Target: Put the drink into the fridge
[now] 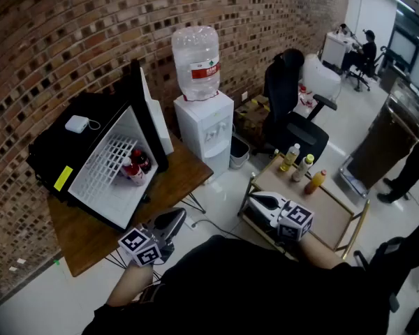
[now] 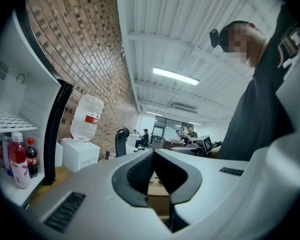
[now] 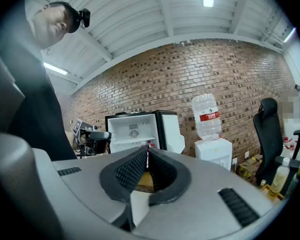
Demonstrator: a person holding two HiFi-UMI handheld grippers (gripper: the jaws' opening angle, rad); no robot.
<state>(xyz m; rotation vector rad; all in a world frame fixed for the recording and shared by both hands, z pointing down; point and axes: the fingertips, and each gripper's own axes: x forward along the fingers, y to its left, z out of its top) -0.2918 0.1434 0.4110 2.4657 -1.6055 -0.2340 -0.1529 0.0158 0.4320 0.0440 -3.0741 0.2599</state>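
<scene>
A black mini fridge (image 1: 91, 152) stands on a wooden table (image 1: 181, 176), its door (image 1: 150, 114) swung open. Several bottles (image 1: 134, 165) stand inside on its lower shelf, among them a cola bottle (image 2: 31, 157) and a pink one (image 2: 19, 163). More drinks wait on a low table (image 1: 335, 211) to the right: a yellow bottle (image 1: 290, 158), a pale one (image 1: 304, 167) and an orange one (image 1: 315, 182). My left gripper (image 1: 170, 223) is held near the wooden table's front edge, shut and empty. My right gripper (image 1: 260, 201) is over the low table's near end, shut, with nothing in it.
A white water dispenser (image 1: 204, 124) with a big bottle stands right of the fridge. A black office chair (image 1: 293, 110) sits behind the low table. A brick wall (image 1: 70, 40) runs along the back. People sit at desks (image 1: 335, 47) at the far right.
</scene>
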